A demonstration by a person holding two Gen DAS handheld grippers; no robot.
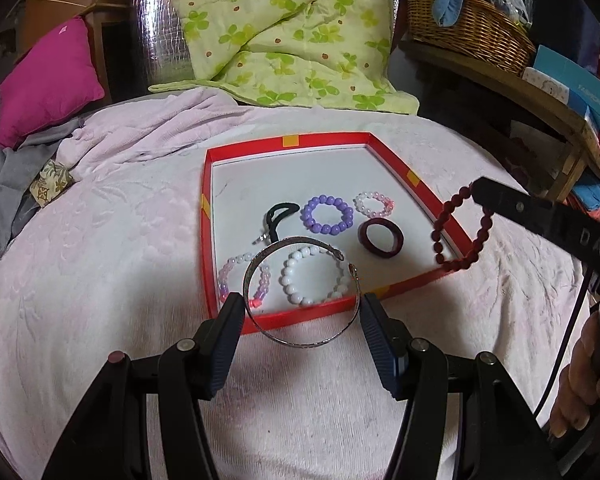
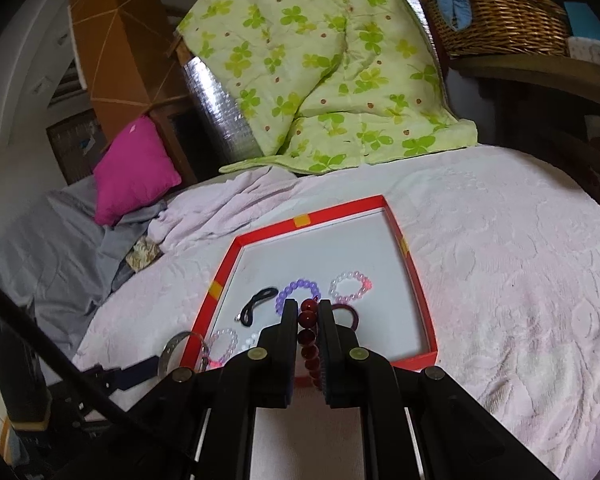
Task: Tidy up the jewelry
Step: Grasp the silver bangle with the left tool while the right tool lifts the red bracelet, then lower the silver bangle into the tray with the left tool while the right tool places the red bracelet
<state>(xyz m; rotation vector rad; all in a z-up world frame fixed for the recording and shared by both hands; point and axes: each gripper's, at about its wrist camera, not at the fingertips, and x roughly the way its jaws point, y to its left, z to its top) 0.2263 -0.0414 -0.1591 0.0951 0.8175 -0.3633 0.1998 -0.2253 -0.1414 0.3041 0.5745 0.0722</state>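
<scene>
- Our left gripper (image 1: 302, 306) holds the bangle (image 1: 300, 292): silver open cuff spans the gap, its sides against both pads (image 1: 232, 320), fingers set wide to its width.
- Bangle's gap end points away from the fingers, over the tray's near wall (image 1: 300, 316).
- Our right gripper (image 2: 307, 312) is closed narrow on the red beads (image 2: 308, 332); strand runs along the slot between the fingers.
- In the left view the red beads (image 1: 460, 232) hang as a loop from the right fingertips, over the tray's right wall.
- Beyond the left fingers, inside the tray: white beads (image 1: 312, 276), pink beads (image 1: 240, 276), purple beads (image 1: 327, 215), pale pink ring (image 1: 374, 204), dark band (image 1: 381, 238), black tie (image 1: 276, 220).
- Tray sits on the pink blanket (image 1: 120, 240).
</scene>
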